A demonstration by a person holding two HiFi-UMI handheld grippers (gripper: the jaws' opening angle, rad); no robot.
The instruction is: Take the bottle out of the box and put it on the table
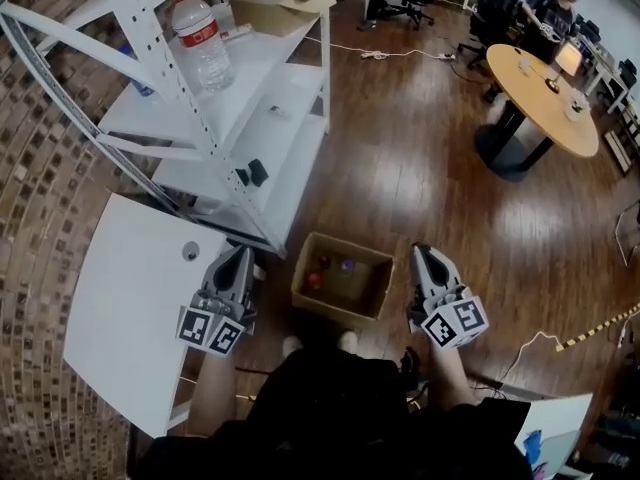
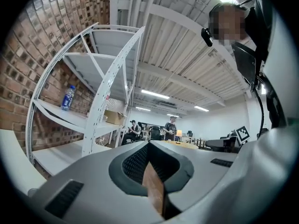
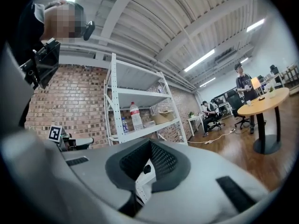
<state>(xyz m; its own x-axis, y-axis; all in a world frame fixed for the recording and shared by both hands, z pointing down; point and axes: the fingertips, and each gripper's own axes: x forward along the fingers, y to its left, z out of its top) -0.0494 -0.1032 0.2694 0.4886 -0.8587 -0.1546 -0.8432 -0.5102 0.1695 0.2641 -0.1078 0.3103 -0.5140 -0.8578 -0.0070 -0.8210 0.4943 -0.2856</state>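
An open cardboard box (image 1: 340,280) stands on the wooden floor in front of the person's feet. Inside it I see small items from above, one with a red top (image 1: 314,280) and one with a purple top (image 1: 347,264); which of them is the bottle I cannot tell. My left gripper (image 1: 240,258) hangs to the left of the box, jaws together with nothing between them. My right gripper (image 1: 422,260) hangs to the box's right, also shut and empty. Both point roughly level. The left gripper (image 2: 152,171) and the right gripper (image 3: 142,171) each show only closed dark pads in their own views.
A white table (image 1: 130,308) stands at the left, beside my left gripper. Behind it is a white metal shelf rack (image 1: 250,118) with a large water bottle (image 1: 205,43) and a carton (image 1: 280,6). A round wooden table (image 1: 540,93) and seated people are far right.
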